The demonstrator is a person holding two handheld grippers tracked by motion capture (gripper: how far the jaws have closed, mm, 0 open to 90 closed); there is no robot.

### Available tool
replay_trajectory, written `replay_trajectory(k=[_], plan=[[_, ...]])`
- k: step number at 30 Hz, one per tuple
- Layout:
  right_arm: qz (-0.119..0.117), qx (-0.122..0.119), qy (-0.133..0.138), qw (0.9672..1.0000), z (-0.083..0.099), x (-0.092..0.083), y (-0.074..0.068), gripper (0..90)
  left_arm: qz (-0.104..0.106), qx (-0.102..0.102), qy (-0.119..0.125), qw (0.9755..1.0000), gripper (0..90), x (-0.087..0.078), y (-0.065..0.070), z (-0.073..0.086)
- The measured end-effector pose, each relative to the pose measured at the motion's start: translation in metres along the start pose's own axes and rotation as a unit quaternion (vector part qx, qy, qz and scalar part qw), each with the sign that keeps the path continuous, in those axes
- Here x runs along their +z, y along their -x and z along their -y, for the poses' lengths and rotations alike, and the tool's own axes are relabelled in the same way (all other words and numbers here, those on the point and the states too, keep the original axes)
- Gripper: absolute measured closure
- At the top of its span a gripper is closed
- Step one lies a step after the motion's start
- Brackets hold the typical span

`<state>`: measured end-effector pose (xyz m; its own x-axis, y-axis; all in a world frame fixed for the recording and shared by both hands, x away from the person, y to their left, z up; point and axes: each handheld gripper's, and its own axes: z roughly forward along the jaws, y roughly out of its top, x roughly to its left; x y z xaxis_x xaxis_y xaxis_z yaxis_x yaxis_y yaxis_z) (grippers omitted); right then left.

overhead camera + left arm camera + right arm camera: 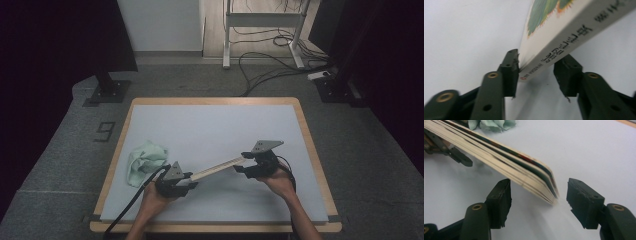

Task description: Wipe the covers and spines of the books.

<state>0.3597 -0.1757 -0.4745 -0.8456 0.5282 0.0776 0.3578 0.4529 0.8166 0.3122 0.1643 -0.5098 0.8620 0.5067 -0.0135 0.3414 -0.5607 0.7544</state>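
Book, thin and cream-edged with a printed cover and a white lettered spine, hangs slantwise just above the table between the two grippers, its near-left end low and its far-right end higher. At the left gripper the fingers stand apart: one pad lies against the cover by the spine's corner, the other is clear of the spine, so nothing is pinched there. At the right gripper the fingers are spread wider than the page block, whose fanned corner sits between them without touching either pad. Whether the book's low end rests on the table I cannot tell.

It looks light, and stiff only along the spine; the page side splays and droops, and the glossy cover is likely to slip under hard pads. I would take it across cover and back close to the spine, not at the loose page corner.

Further out, a crumpled pale-green cloth lies near the left edge of the grey-topped table, well apart from the book.
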Motion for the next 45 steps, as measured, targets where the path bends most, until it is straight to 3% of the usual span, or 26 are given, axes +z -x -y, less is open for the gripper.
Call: replay_trajectory(k=[7,10,13,19,24,31,35,40,45], plan=[[-0.007,0.003,-0.023,0.9997,0.012,-0.004,-0.006,31.5,0.019,-0.038,0.006,0.9991,27.1,0.001,0.012,0.000],[-0.003,0.002,-0.035,0.9994,0.020,-0.004,-0.011,31.5,0.029,-0.057,0.007,0.9979,20.0,0.000,0.017,0.001],[-0.006,0.015,-0.032,0.9994,0.029,-0.004,-0.013,31.4,0.029,-0.068,0.003,0.9973,15.0,0.000,0.024,0.002],[-0.011,0.027,-0.032,0.9991,0.042,-0.004,-0.018,31.5,0.022,-0.077,-0.007,0.9967,13.0,0.000,0.034,0.006],[-0.016,0.023,-0.033,0.9991,0.048,-0.006,-0.025,31.4,0.020,-0.085,-0.011,0.9962,12.3,-0.001,0.042,0.009],[-0.012,0.011,-0.046,0.9988,0.056,-0.006,-0.035,28.2,0.028,-0.079,-0.028,0.9961,10.6,0.003,0.053,0.014],[-0.016,0.011,-0.050,0.9985,0.062,-0.006,-0.037,25.6,0.033,-0.080,-0.034,0.9957,4.8,0.008,0.059,0.016],[-0.012,-0.011,-0.077,0.9969,0.069,0.001,-0.043,21.1,0.031,-0.080,-0.035,0.9957,1.6,0.008,0.061,0.016],[-0.007,-0.034,-0.079,0.9963,0.071,0.001,-0.046,21.1,0.016,-0.070,-0.037,0.9967,2.5,0.009,0.063,0.017]])
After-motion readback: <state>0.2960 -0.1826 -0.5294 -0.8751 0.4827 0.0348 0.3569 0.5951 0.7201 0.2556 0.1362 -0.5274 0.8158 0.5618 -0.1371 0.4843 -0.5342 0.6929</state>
